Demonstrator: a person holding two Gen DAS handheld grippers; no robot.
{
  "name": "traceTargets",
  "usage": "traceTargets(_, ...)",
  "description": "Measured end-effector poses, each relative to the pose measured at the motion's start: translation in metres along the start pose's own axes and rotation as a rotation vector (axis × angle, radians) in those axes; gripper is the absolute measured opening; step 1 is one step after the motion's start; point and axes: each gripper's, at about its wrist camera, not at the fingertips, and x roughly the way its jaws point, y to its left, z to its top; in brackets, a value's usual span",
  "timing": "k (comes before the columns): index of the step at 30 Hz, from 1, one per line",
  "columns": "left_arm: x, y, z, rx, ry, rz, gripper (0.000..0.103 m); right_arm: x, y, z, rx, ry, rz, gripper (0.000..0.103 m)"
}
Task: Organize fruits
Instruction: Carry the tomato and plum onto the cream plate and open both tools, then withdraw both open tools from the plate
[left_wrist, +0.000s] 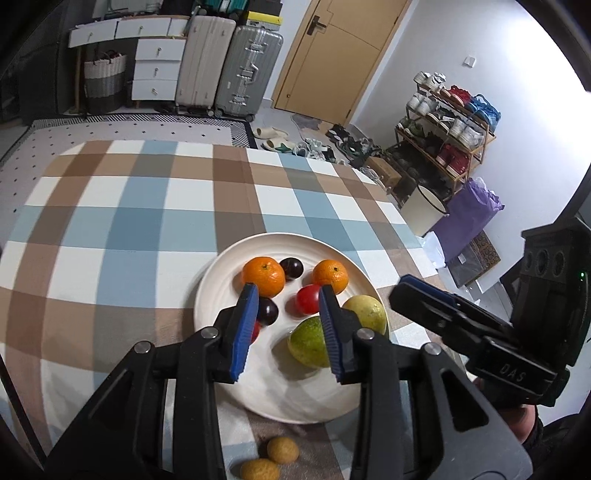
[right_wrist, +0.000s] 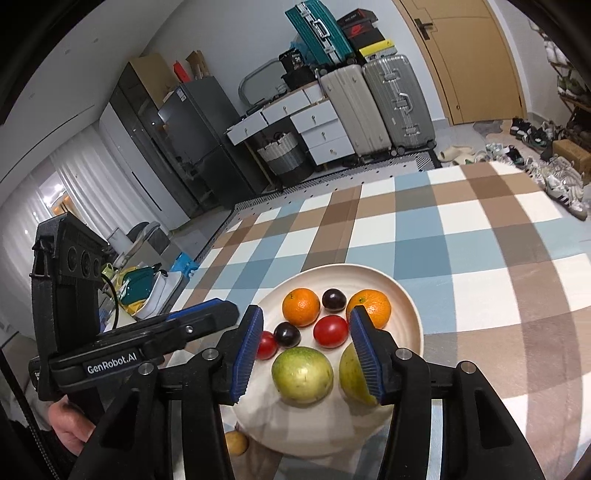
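Observation:
A white plate (left_wrist: 221, 280) (right_wrist: 410, 306) on the checked tablecloth holds two oranges (left_wrist: 263, 276) (right_wrist: 301, 306), two dark plums (left_wrist: 291, 267) (right_wrist: 333, 300), red tomatoes (left_wrist: 307, 298) (right_wrist: 330, 331) and two green-yellow fruits (left_wrist: 308, 343) (right_wrist: 302, 374). Two small tan fruits (left_wrist: 282, 449) lie on the cloth in front of the plate; one shows in the right wrist view (right_wrist: 236, 443). My left gripper (left_wrist: 288, 325) is open and empty above the plate. My right gripper (right_wrist: 306, 350) is open and empty above the plate. In the left wrist view the right gripper (left_wrist: 417, 291) appears at the plate's right.
The checked tablecloth (left_wrist: 147, 221) (right_wrist: 480, 240) covers the table. Beyond its far edge stand suitcases (left_wrist: 229, 66), white drawers (left_wrist: 155, 70) and a shoe rack (left_wrist: 450, 129). A white bucket (left_wrist: 424, 210) and purple bag (left_wrist: 469, 214) sit at the right side.

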Motion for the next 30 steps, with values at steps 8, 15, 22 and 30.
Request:
traceTargets(8,-0.034,-0.009,-0.019,0.017,-0.029,0.008,0.032,-0.026,0.017,-0.013,-0.031,-0.023,0.000,0.057)
traceTargets(15,-0.059,-0.007,-0.034,0.011,-0.054,0.027,0.047,-0.041,0.032,-0.025,-0.056,-0.042,-0.009,0.062)
traceTargets(22,-0.078,-0.002,-0.053,-0.001,-0.059,0.059,0.070,-0.050,0.041,-0.040,-0.062,-0.054,-0.012,0.072)
traceTargets(30,-0.089,0.008,-0.075,-0.021,-0.040,0.105,0.086,-0.059,0.053,-0.060,-0.061,-0.070,-0.009,0.087)
